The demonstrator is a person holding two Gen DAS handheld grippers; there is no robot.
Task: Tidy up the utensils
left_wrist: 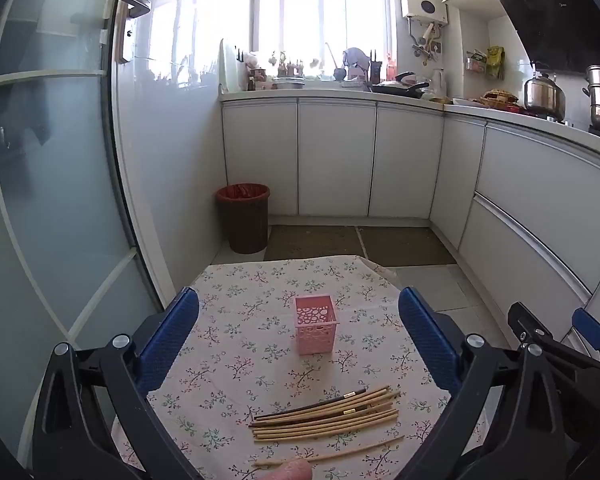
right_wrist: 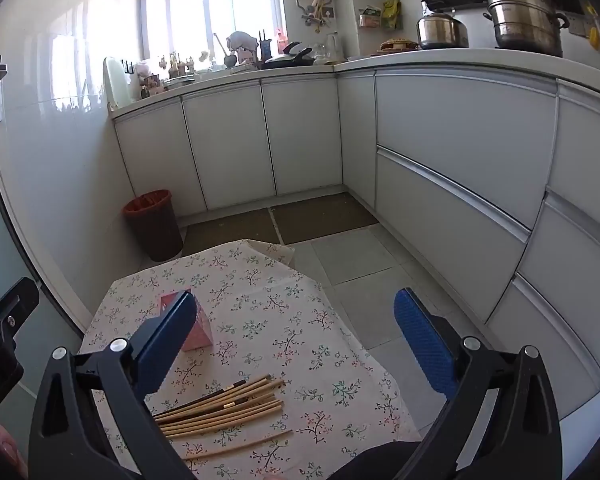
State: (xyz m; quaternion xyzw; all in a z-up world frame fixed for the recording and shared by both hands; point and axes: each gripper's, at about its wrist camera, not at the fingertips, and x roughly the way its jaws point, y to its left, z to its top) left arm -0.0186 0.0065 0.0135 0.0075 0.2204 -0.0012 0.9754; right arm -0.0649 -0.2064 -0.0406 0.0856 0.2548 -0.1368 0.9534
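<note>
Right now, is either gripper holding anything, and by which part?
Nothing is held. Both the left gripper and right gripper have jaws wide open and empty above the table; the chopsticks lie untouched.

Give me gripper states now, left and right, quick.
Left gripper: open wide, holding nothing; pink basket and chopsticks lie untouched ahead.
Right gripper: open wide, holding nothing.

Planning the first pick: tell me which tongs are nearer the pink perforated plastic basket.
Left. The left tongs frame the pink perforated plastic basket centrally; right tongs sit off to its right.
</note>
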